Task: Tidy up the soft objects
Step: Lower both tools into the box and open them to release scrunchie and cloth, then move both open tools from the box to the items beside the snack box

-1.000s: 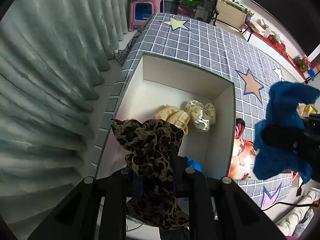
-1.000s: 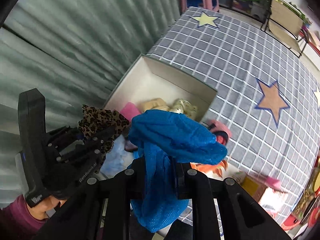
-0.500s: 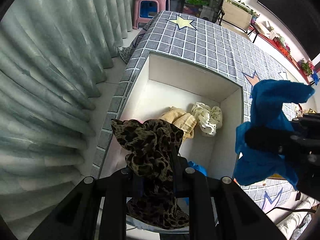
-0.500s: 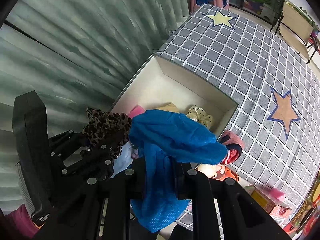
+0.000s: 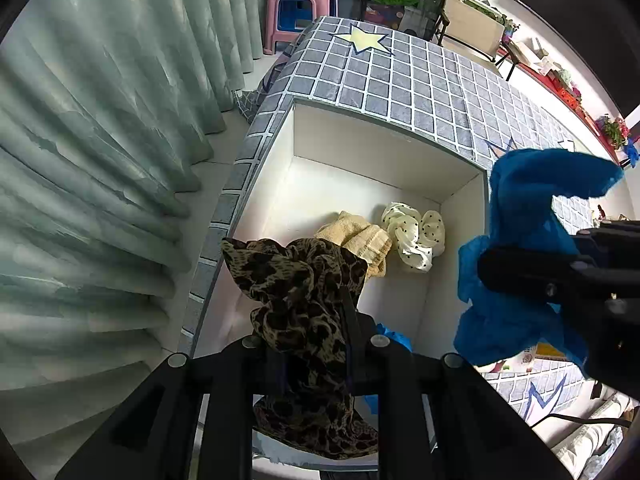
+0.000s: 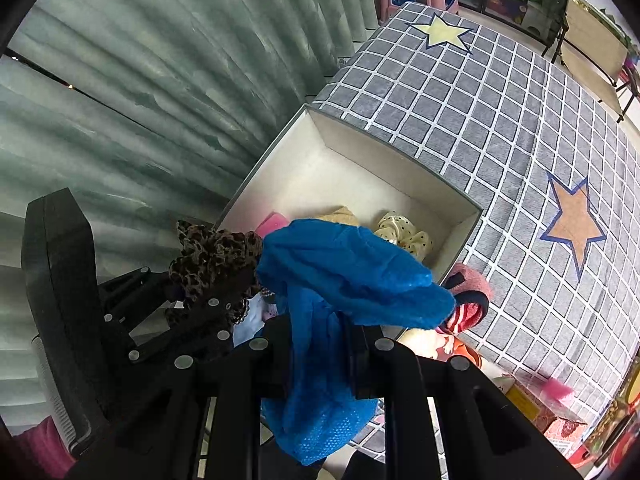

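Note:
My left gripper (image 5: 314, 354) is shut on a leopard-print cloth (image 5: 296, 280) and hangs over the near end of a white open box (image 5: 384, 148). My right gripper (image 6: 320, 352) is shut on a blue cloth (image 6: 344, 272), held above the box's near right wall. In the left wrist view the blue cloth (image 5: 520, 248) and the right gripper (image 5: 560, 276) show at the right. In the right wrist view the left gripper (image 6: 208, 304) with the leopard cloth (image 6: 212, 252) sits at the left. Inside the box lie a yellow knitted piece (image 5: 360, 240) and a white dotted scrunchie (image 5: 416, 232).
The box rests on a grey checked cover with stars (image 6: 500, 100). A pink-red knitted item (image 6: 468, 296) and a printed soft toy (image 6: 436, 344) lie beside the box's right wall. Green curtains (image 5: 100, 140) hang at the left. A pink stool (image 5: 300, 12) stands beyond.
The right gripper with the blue cloth has shifted left, from beside the box to over its right wall. The left gripper has stayed over the box with the leopard cloth.

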